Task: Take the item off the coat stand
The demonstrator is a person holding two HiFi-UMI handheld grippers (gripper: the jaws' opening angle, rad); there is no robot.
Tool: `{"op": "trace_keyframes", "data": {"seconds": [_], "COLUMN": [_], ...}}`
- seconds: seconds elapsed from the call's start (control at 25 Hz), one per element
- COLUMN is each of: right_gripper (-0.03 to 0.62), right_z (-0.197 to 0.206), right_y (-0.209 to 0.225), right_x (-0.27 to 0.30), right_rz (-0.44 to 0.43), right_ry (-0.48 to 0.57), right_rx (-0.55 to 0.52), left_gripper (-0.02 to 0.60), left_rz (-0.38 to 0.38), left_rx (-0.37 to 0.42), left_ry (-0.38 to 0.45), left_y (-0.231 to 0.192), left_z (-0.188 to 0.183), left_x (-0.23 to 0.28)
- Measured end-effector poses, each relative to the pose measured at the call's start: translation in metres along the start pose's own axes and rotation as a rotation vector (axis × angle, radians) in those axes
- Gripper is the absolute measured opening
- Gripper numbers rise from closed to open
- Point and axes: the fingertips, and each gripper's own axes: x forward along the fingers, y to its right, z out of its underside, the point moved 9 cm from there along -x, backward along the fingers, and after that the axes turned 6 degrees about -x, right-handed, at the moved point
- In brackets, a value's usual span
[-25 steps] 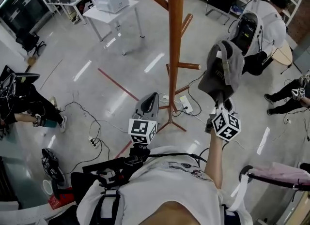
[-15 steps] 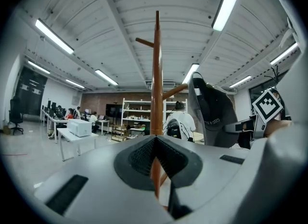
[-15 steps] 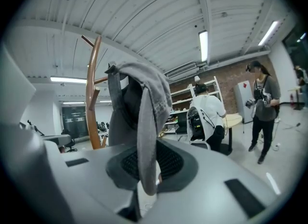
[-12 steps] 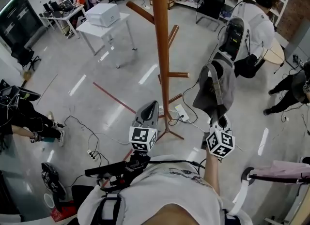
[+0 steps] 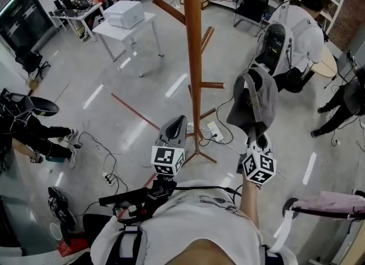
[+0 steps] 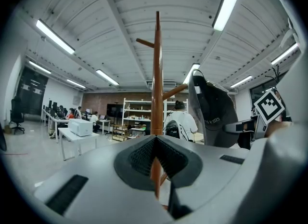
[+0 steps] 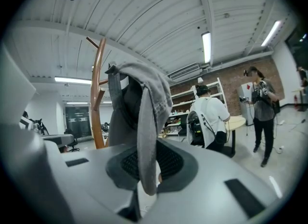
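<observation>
The wooden coat stand rises in the middle of the head view, and its pegs that show are bare. A grey cap hangs in the air to the right of the pole, apart from it. My right gripper is under the cap and shut on a strip of its grey fabric, which runs down between the pads. The left gripper points at the stand's base and is shut and empty. In the left gripper view the pole stands straight ahead, with the cap to its right.
A white table with a white box on it stands at the back left. Cables and a power strip lie around the stand's feet. A person in a white shirt stands at the back right, and others sit at the left.
The right gripper and cap have dropped slightly in the picture and stay off the pole. The head view has shifted a little. The left gripper has hardly moved.
</observation>
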Motion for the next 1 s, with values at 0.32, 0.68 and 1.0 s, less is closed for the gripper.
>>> {"op": "trace_keyframes", "data": {"seconds": [0.32, 0.68, 1.0], "right_gripper": [0.029, 0.029, 0.029], "right_z": [0.0016, 0.0011, 0.0026], "right_y": [-0.0006, 0.0024, 0.0016], "right_x": [-0.0005, -0.0061, -0.0049], "right_rz": [-0.002, 0.012, 0.019], "right_ry": [0.004, 0.011, 0.004], "right_rx": [-0.003, -0.003, -0.003], "left_gripper": [0.003, 0.003, 0.003], "left_rz": [-0.011, -0.008, -0.006], "left_rx": [-0.003, -0.006, -0.009], "left_ry": [-0.001, 0.003, -0.004], "left_y": [-0.0003, 0.0015, 0.0001], "left_z": [0.0026, 0.0020, 0.0031], "left_x": [-0.0028, -0.0054, -0.0034]}}
